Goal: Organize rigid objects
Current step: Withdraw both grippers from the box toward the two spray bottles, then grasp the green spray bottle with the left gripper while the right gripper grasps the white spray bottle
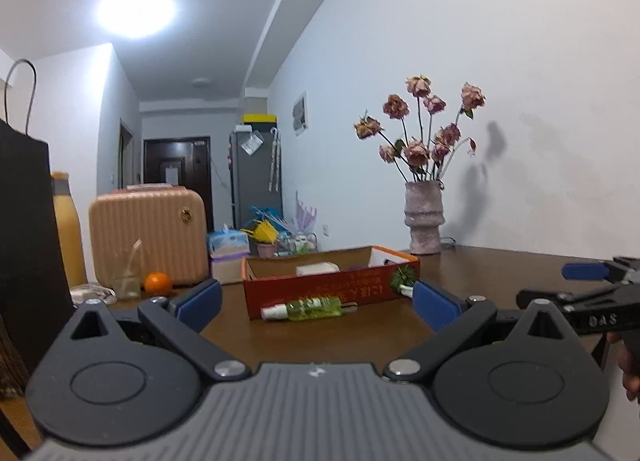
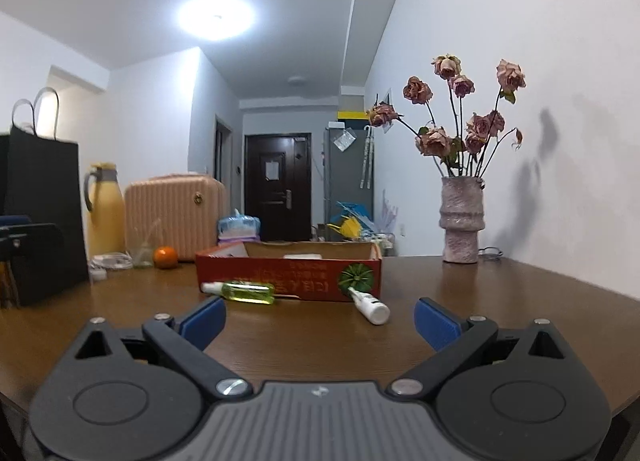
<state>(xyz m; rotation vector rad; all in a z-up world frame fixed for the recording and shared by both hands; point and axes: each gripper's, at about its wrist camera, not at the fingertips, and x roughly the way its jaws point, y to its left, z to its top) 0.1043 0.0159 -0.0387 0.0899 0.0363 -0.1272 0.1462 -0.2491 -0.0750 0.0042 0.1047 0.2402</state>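
Note:
A shallow red cardboard box (image 1: 320, 291) (image 2: 288, 275) stands on the brown table (image 1: 360, 333), with white items inside. A green spray bottle (image 1: 306, 308) (image 2: 244, 292) lies on its side against the box's front. A white tube (image 2: 370, 305) lies at the box's right front corner; in the left wrist view only its tip (image 1: 406, 291) shows. My left gripper (image 1: 316, 303) is open and empty, short of the bottle. My right gripper (image 2: 320, 319) is open and empty, short of both items; it also shows at the right edge of the left wrist view (image 1: 588, 281).
A vase of dried roses (image 1: 423, 221) (image 2: 462, 221) stands at the back right by the wall. At the left are a black paper bag (image 1: 28, 253) (image 2: 44, 217), a yellow flask (image 2: 105, 213), a beige case (image 1: 148, 235) (image 2: 176, 215), a small glass (image 1: 127, 283) and an orange (image 1: 158, 283) (image 2: 165, 257).

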